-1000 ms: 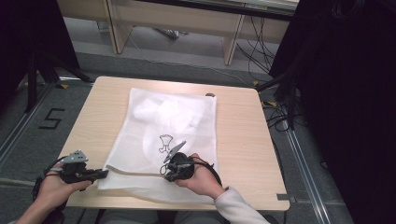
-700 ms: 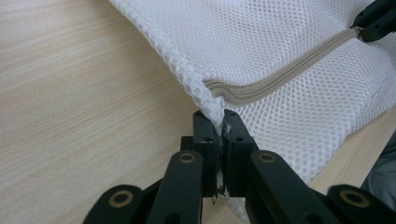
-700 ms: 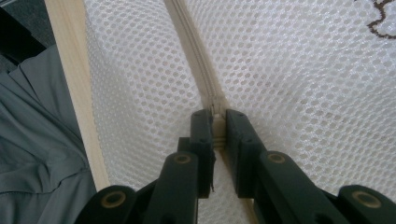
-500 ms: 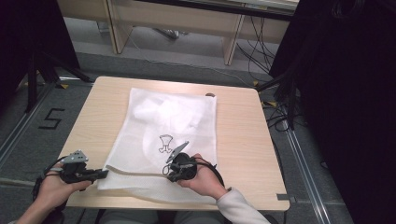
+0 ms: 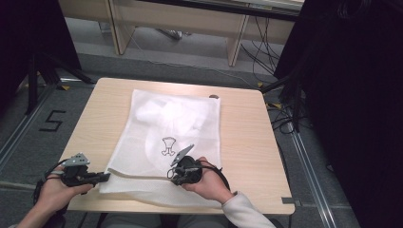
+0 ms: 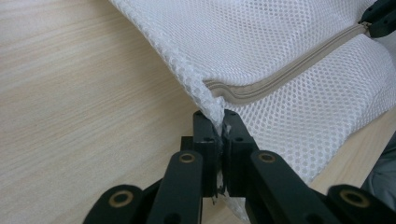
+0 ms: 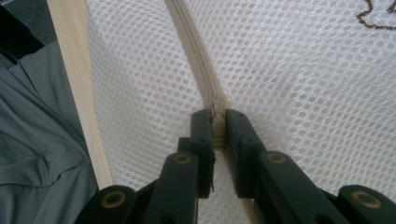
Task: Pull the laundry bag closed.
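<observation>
A white mesh laundry bag [image 5: 190, 118] lies flat on the wooden table [image 5: 242, 137], with a pale garment [image 5: 164, 113] showing through it. A beige zipper [image 5: 138, 175] runs along its near edge. At the bag's near left corner my left gripper [image 5: 105, 176] is shut, its jaws pinching the mesh corner [image 6: 212, 105] just where the zipper [image 6: 280, 77] ends. My right gripper [image 5: 174, 175], held in a hand on the bag, is shut on the zipper pull [image 7: 216, 122] with the closed zipper [image 7: 194, 56] stretching away ahead of it. Both grippers [image 6: 220, 122] [image 7: 217, 116] rest low at the table.
A small dark emblem [image 5: 168, 146] is stitched on the bag. The table's near edge [image 7: 77, 84] runs close beside the right gripper, with grey trousers [image 7: 42, 154] beyond it. Bare wood lies right of the bag. Cables [image 5: 285, 114] and dark drapes surround the table.
</observation>
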The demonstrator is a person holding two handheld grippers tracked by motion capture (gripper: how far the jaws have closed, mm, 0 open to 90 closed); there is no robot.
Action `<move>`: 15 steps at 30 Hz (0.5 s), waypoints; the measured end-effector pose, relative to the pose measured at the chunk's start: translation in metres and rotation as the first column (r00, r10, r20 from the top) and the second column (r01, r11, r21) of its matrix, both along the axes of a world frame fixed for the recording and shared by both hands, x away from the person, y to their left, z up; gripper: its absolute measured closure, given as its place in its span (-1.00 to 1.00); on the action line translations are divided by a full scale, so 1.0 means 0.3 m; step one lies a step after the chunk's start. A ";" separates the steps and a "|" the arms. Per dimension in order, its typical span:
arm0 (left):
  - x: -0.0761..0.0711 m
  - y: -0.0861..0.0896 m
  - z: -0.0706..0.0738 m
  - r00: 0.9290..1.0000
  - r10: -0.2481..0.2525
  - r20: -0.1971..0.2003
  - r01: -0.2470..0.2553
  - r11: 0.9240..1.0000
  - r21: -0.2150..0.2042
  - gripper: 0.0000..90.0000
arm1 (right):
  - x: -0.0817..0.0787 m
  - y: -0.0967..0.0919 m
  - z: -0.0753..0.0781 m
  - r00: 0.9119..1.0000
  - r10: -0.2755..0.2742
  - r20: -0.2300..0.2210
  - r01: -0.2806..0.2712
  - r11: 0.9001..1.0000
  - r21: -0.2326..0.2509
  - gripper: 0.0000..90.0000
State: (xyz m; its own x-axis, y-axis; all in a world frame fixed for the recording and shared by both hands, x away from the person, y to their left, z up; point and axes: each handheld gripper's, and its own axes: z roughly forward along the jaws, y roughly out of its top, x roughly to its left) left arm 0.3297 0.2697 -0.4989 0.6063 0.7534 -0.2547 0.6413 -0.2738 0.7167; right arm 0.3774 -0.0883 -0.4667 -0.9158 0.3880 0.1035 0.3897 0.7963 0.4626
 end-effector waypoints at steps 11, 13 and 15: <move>0.000 -0.001 -0.001 1.000 0.004 0.001 -0.004 1.000 -0.001 0.90 | -0.005 -0.017 0.005 1.000 0.000 0.002 0.000 1.000 -0.001 0.83; 0.000 0.000 -0.001 1.000 0.001 -0.004 -0.001 1.000 0.000 0.90 | -0.006 -0.020 0.004 1.000 0.001 -0.001 -0.001 1.000 0.003 0.83; 0.000 0.000 -0.001 1.000 0.001 -0.004 -0.001 1.000 0.000 0.90 | -0.008 -0.025 0.006 1.000 -0.005 0.001 0.005 1.000 -0.002 0.83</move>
State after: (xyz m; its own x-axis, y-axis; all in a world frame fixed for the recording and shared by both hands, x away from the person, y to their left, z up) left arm 0.3298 0.2697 -0.4992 0.6046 0.7540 -0.2570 0.6447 -0.2737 0.7138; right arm 0.3750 -0.0957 -0.4648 -0.9141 0.3925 0.1019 0.3929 0.7953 0.4616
